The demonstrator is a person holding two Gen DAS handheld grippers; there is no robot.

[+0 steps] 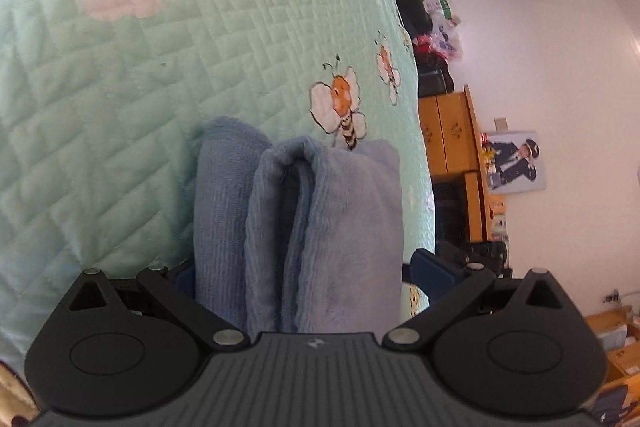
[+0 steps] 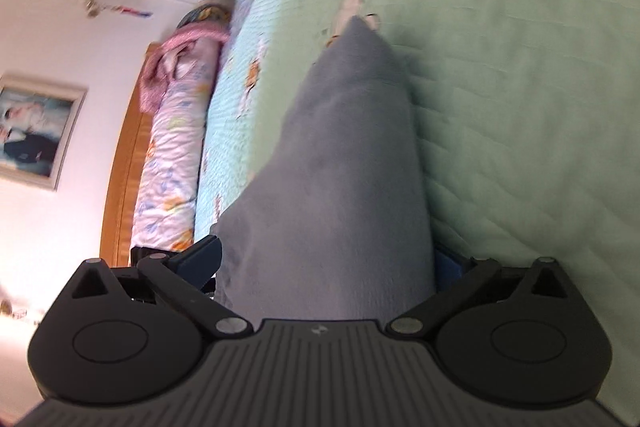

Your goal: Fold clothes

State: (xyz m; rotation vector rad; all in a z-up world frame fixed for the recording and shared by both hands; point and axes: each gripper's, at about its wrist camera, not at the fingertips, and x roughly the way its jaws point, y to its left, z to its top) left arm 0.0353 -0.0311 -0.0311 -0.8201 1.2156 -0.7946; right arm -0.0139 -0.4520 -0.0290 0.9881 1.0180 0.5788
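Note:
A blue fleecy garment [image 1: 304, 211], folded into a thick bundle of several layers, fills the space between the fingers of my left gripper [image 1: 300, 269]. That gripper is shut on it, just above the green quilted bedspread [image 1: 120, 127]. In the right wrist view the same garment [image 2: 344, 163] looks grey-blue and tapers to a point away from the camera. My right gripper [image 2: 328, 261] is shut on its near end, with a blue finger pad [image 2: 202, 259] pressed against each side. The garment's underside is hidden.
The bedspread [image 2: 520, 107] has bee and flower prints. A wooden cabinet [image 1: 448, 131] and piled bags stand beside the bed's edge. A floral bolster [image 2: 172, 147] lies along the wooden headboard [image 2: 124, 155].

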